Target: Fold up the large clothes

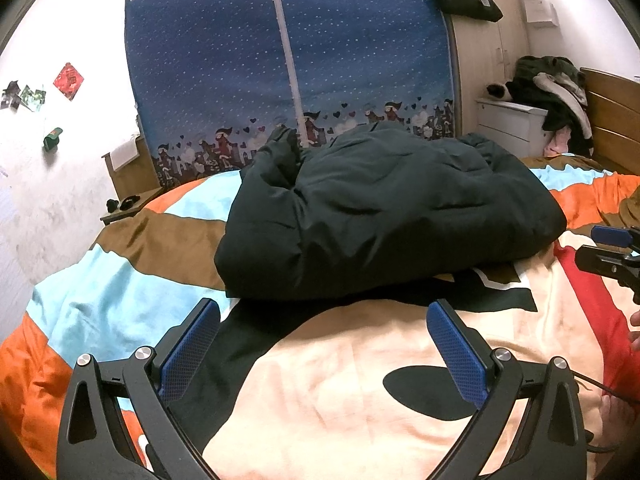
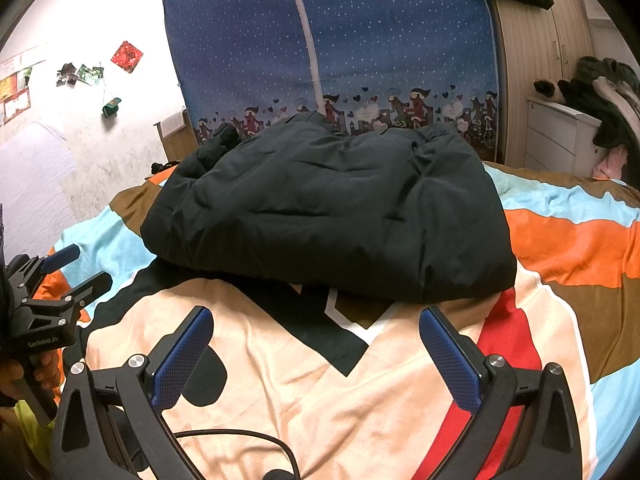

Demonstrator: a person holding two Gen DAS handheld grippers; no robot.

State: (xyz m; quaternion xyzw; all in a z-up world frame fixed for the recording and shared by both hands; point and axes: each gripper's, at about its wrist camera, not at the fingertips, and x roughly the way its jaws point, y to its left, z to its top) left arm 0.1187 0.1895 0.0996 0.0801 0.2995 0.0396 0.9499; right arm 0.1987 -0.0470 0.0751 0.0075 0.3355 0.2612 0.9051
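My left gripper [image 1: 324, 354] and right gripper [image 2: 316, 356] gape wide, empty, near the jacket [image 1: 380, 208] bundled mid-bed [image 1: 340, 400]. It looks puffy, soft, slippery; I'd pinch its near hem corners.

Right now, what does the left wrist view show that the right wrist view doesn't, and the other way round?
Only the left wrist view shows the wooden headboard at far right and the right claw from the side. Only the right wrist view shows the papers taped on the wall at far left and the left claw from the side. Both show the dark jacket bundled on the striped bedspread, the blue wardrobe, and their own open claw.
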